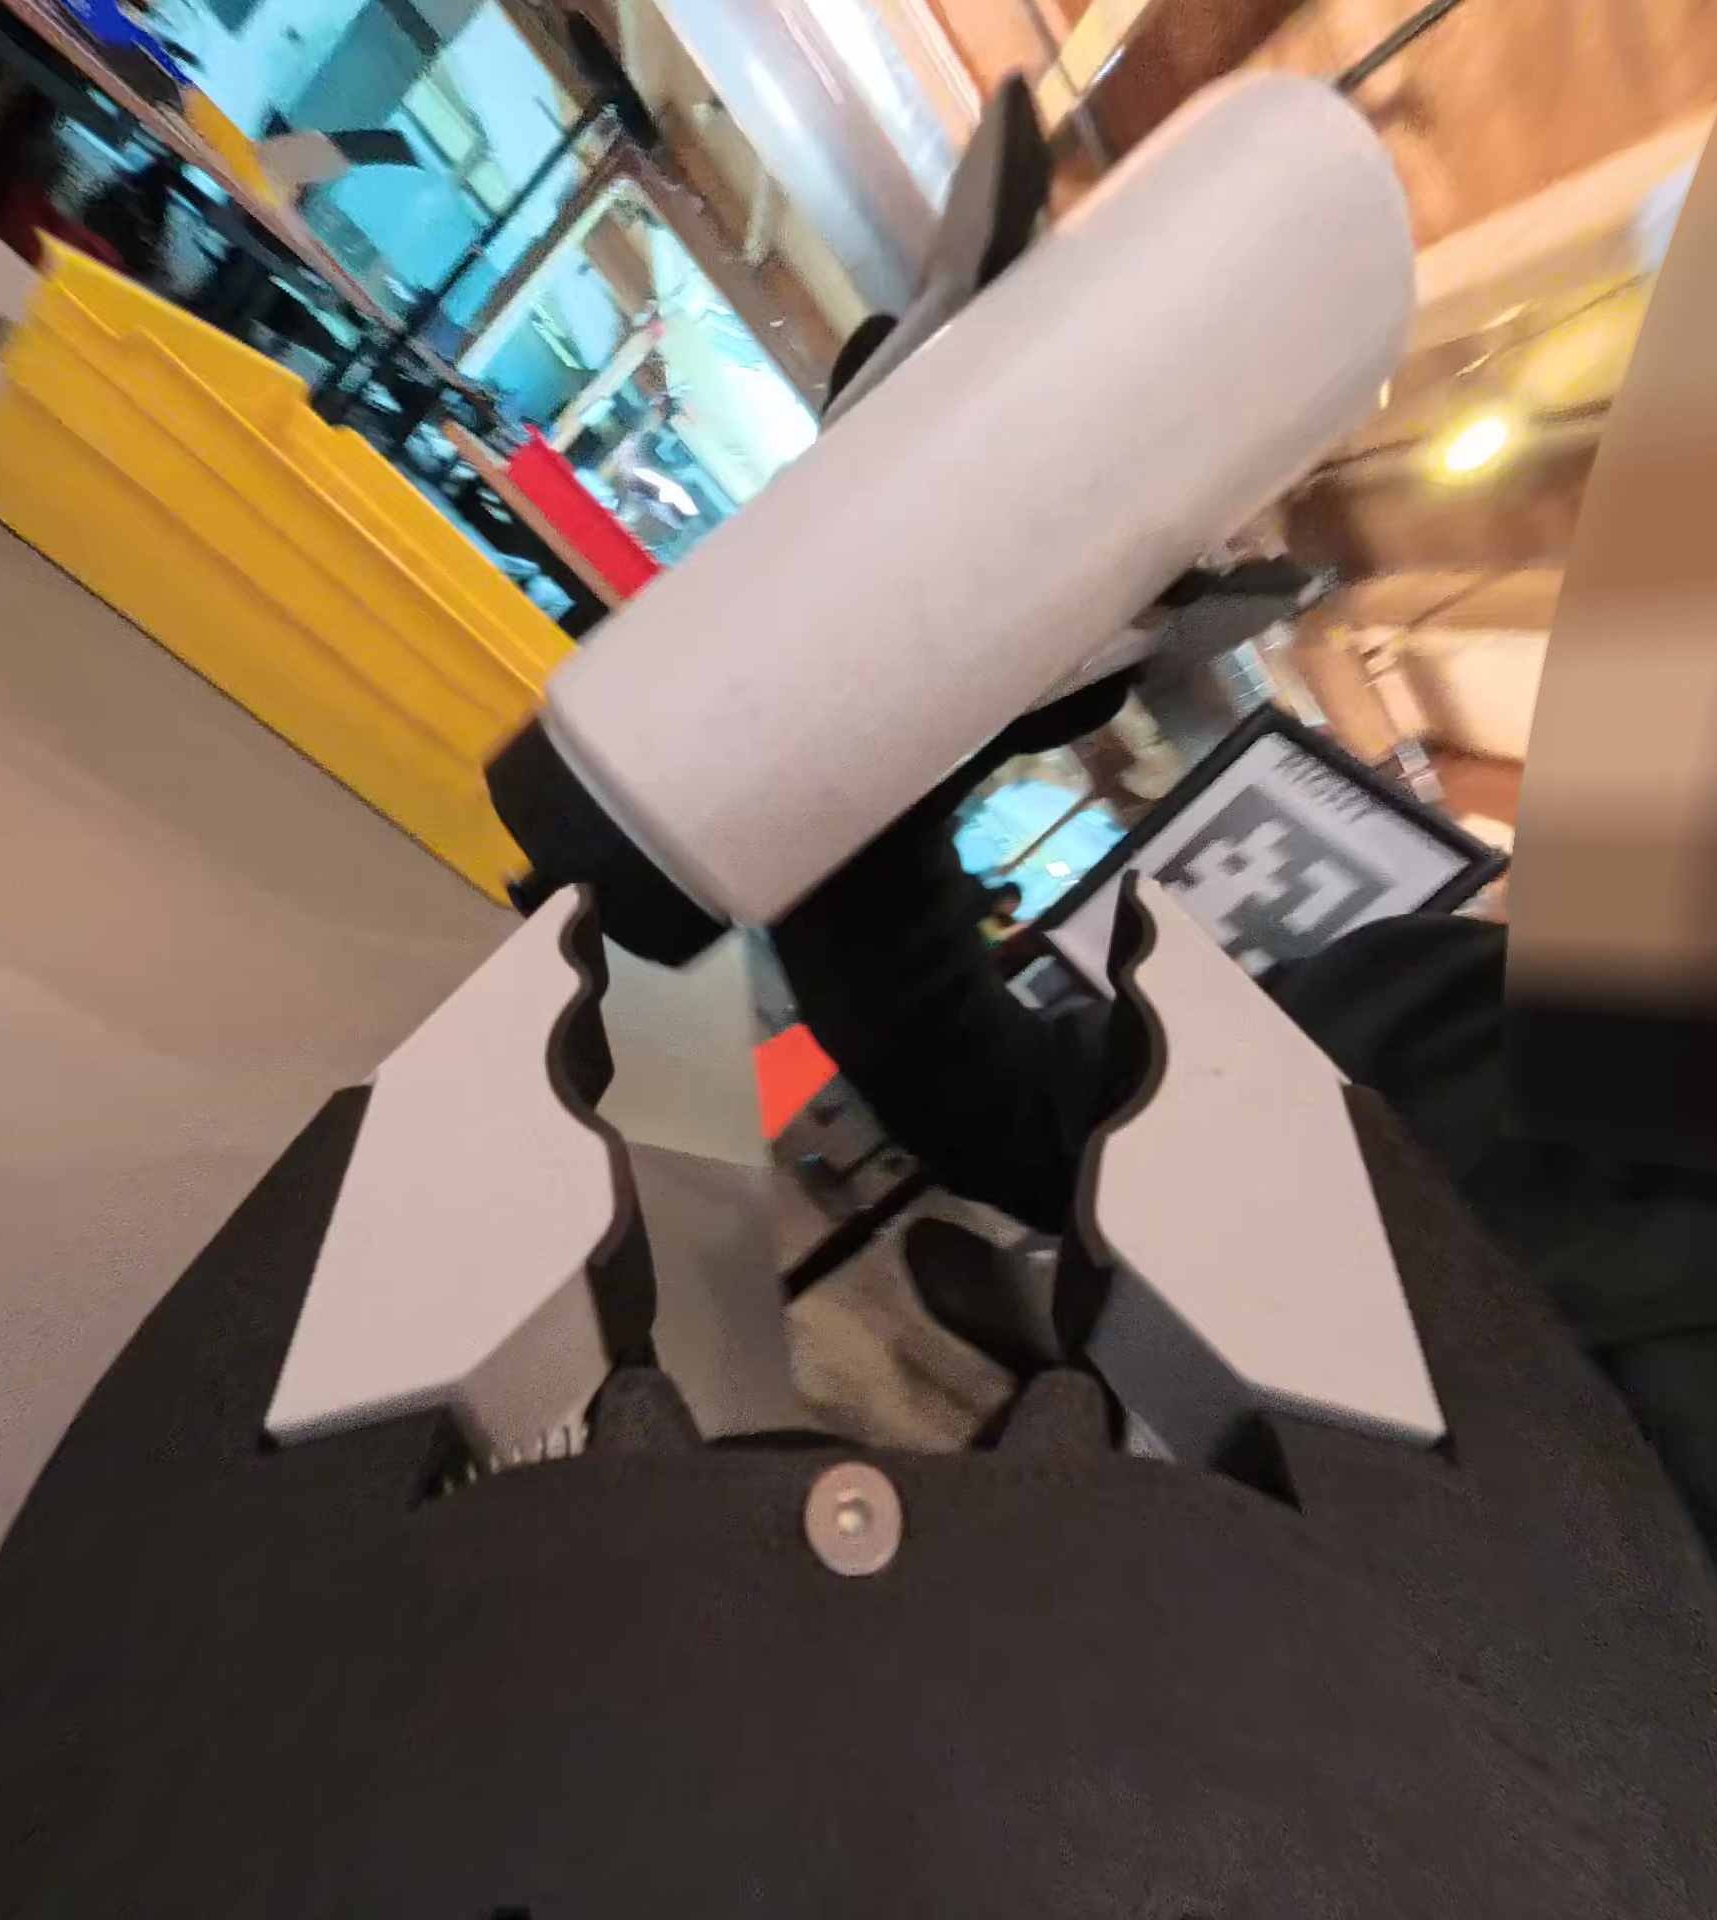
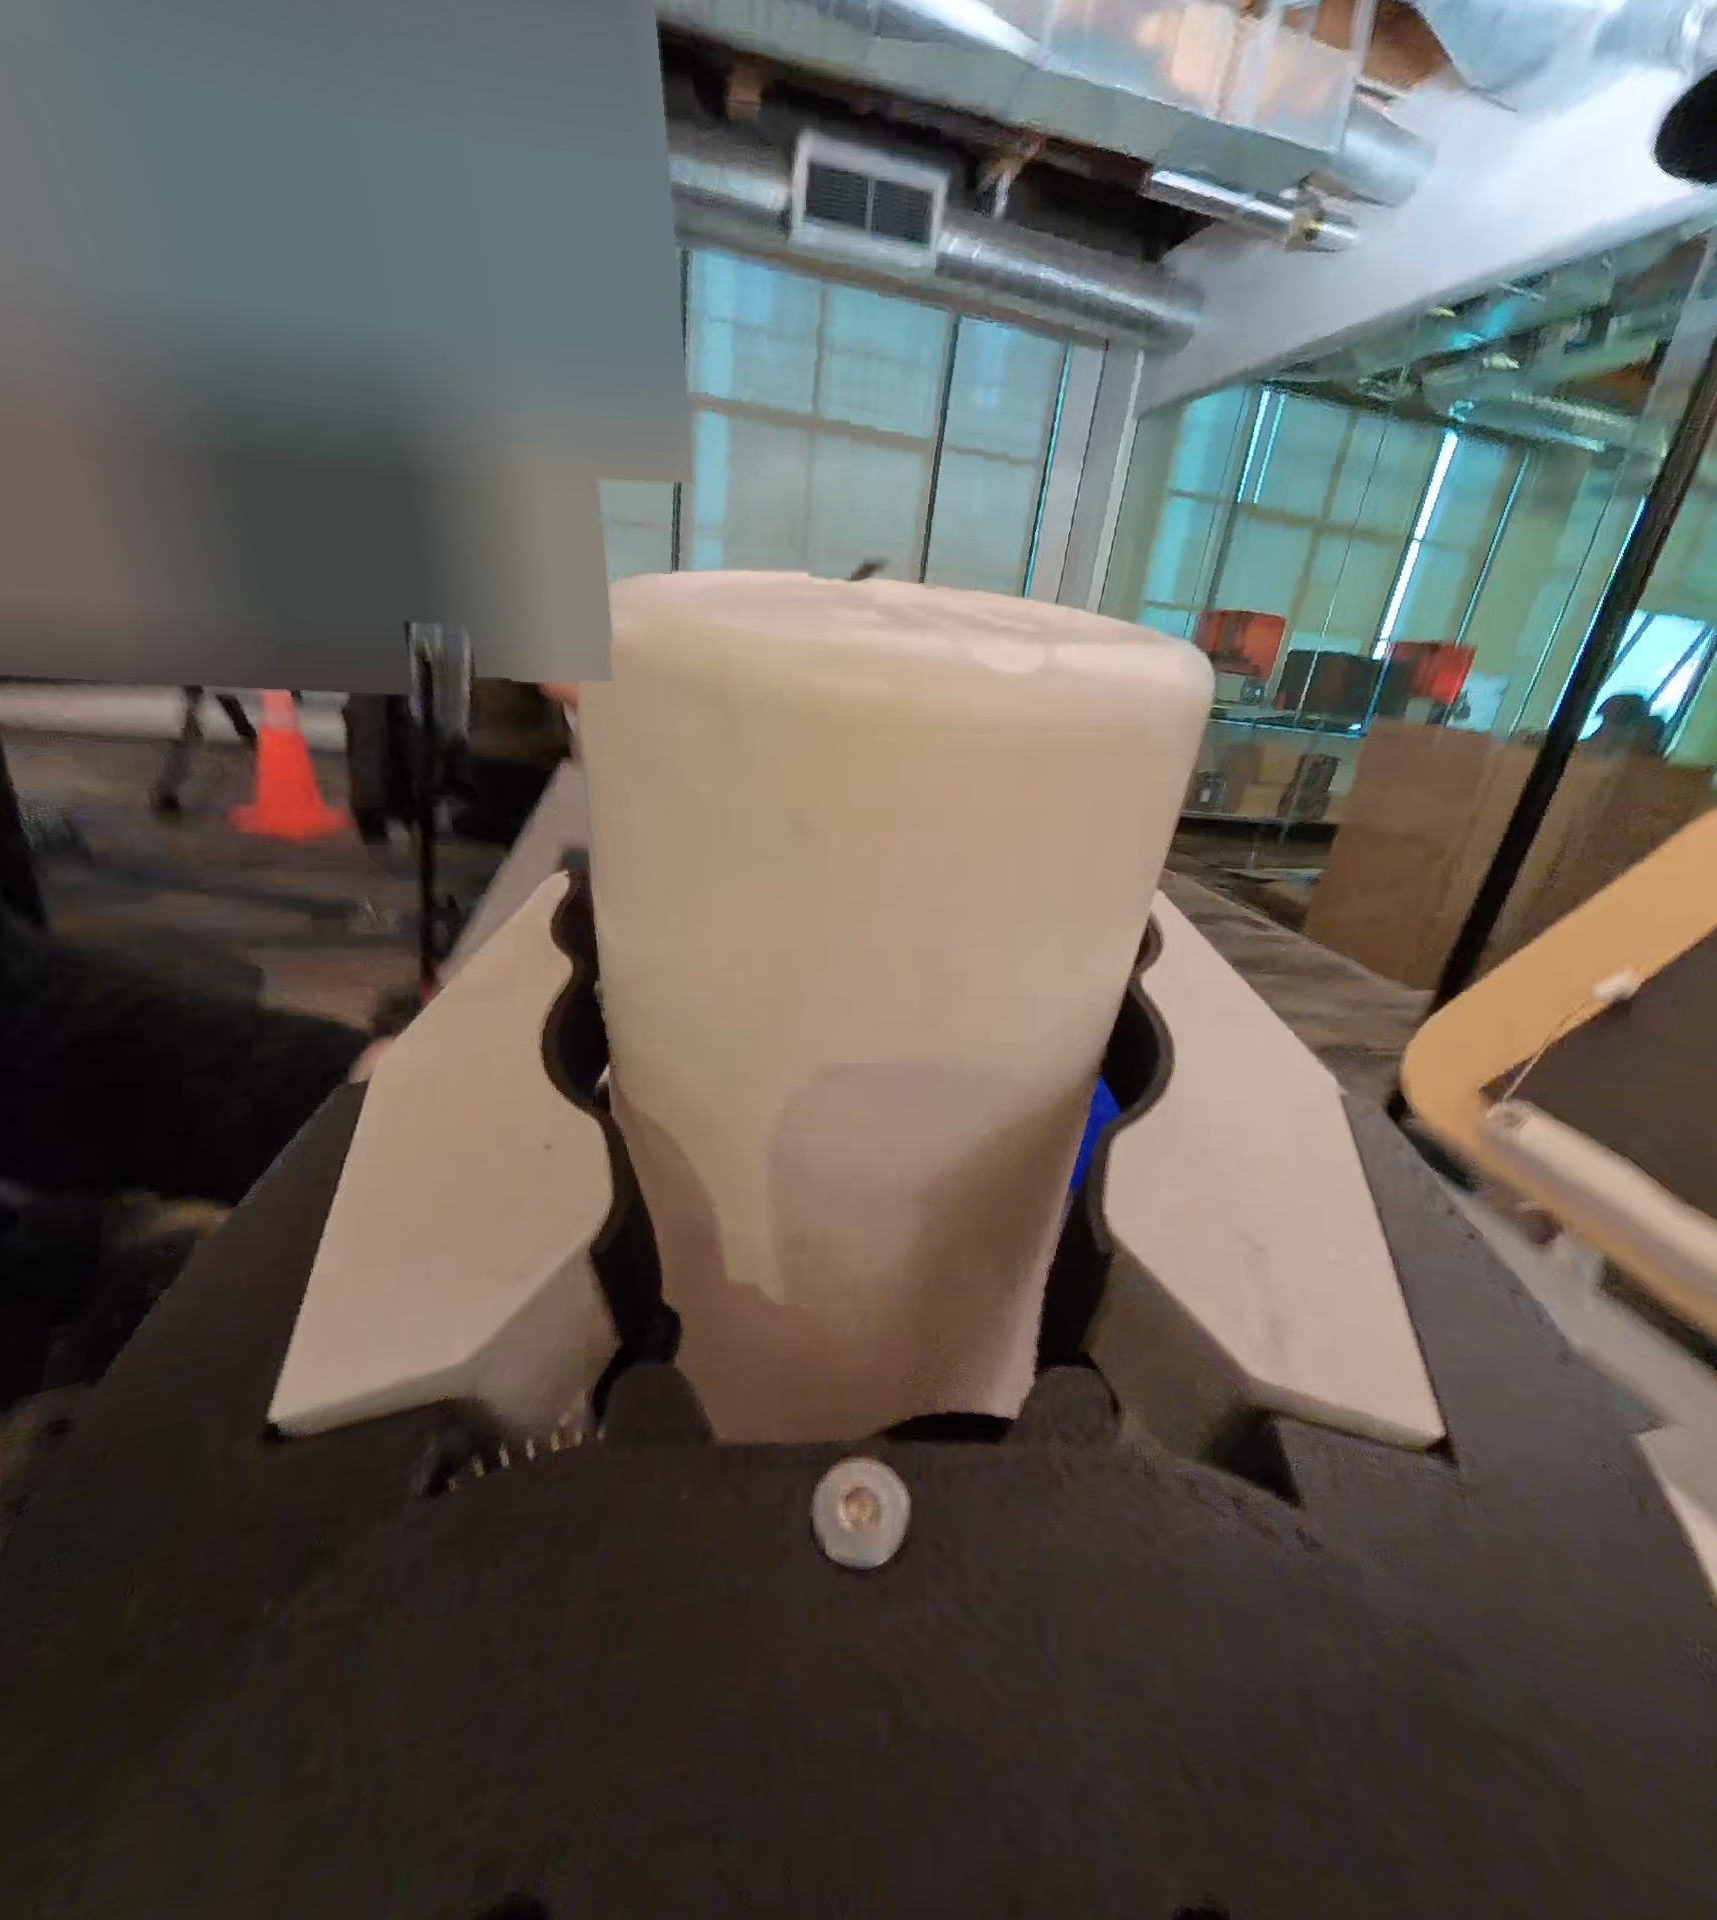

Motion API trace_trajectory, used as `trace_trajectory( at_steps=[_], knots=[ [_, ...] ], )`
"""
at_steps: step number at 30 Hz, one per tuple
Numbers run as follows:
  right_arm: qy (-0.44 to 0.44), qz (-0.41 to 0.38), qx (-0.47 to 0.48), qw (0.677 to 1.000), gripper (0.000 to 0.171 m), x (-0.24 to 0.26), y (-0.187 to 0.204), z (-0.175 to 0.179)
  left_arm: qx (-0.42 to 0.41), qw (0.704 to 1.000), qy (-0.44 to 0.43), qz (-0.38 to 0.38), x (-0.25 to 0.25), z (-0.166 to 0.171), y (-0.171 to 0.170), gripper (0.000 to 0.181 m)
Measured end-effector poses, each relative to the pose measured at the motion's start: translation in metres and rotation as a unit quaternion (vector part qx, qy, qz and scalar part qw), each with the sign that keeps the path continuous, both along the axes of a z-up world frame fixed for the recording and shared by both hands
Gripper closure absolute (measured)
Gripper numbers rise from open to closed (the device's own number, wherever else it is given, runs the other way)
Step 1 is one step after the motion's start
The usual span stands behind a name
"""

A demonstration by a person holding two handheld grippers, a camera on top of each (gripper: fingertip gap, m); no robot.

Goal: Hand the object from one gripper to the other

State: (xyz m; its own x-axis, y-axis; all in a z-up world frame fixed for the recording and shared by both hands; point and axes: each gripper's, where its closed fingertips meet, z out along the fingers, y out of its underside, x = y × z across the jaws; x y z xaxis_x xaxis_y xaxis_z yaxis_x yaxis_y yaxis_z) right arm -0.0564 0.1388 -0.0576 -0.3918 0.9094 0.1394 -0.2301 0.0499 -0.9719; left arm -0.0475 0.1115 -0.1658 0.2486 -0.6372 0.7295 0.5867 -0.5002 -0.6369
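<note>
1. Left wrist view: the left gripper [image 1: 859, 914] is tilted up towards the ceiling, its white fingers [image 1: 480, 1174] spread wide with nothing between them.
2. Just beyond its tips a white bottle [image 1: 979, 499] with a black cap [image 1: 615, 873] slants across the frame; the cap end nearly meets the left fingertip.
3. The far gripper holding the bottle is mostly hidden behind it; the view is motion-blurred.
4. A yellow bin [image 1: 241, 582] sits on the pale table [image 1: 106, 935] to the left.
5. Right wrist view: the right gripper [image 2: 859, 914] points roughly level, its wavy black-lined fingers [image 2: 459, 1184] pressed against both sides of the smooth matte bottle [image 2: 885, 935].
6. The bottle's lower end is cut off by the gripper body, and its cap is hidden.
7. An orange cone [image 2: 285, 774] stands on the floor far left.
</note>
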Motion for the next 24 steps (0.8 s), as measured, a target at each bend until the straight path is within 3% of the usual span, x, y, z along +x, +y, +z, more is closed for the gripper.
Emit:
trace_trajectory(
  at_steps=[4, 7, 12, 17, 21, 24],
  knots=[
    [-0.019, -0.011, 0.207, 0.978, 0.074, 0.002, -0.036, -0.007, -0.037, 0.997, -0.067, -0.033, 0.002, -0.008, -0.004, 0.077],
    [-0.041, -0.008, 0.361, 0.931, 0.074, 0.005, -0.066, -0.027, -0.059, 0.99, -0.105, -0.073, 0.003, -0.011, -0.003, 0.071],
    [-0.054, 0.025, 0.53, 0.846, 0.074, 0.012, -0.11, -0.068, -0.083, 0.974, -0.127, -0.168, 0.012, -0.011, -0.001, 0.063],
    [-0.041, 0.049, 0.654, 0.754, 0.074, 0.019, -0.142, -0.109, -0.11, 0.954, -0.108, -0.258, 0.023, -0.014, 0.002, 0.058],
    [-0.036, 0.064, 0.712, 0.698, 0.074, 0.021, -0.151, -0.139, -0.119, 0.926, -0.068, -0.351, 0.04, -0.015, -0.015, 0.04],
    [-0.046, 0.073, 0.739, 0.668, 0.074, 0.021, -0.146, -0.159, -0.125, 0.908, -0.044, -0.396, 0.054, -0.014, -0.027, 0.038]
  ],
)
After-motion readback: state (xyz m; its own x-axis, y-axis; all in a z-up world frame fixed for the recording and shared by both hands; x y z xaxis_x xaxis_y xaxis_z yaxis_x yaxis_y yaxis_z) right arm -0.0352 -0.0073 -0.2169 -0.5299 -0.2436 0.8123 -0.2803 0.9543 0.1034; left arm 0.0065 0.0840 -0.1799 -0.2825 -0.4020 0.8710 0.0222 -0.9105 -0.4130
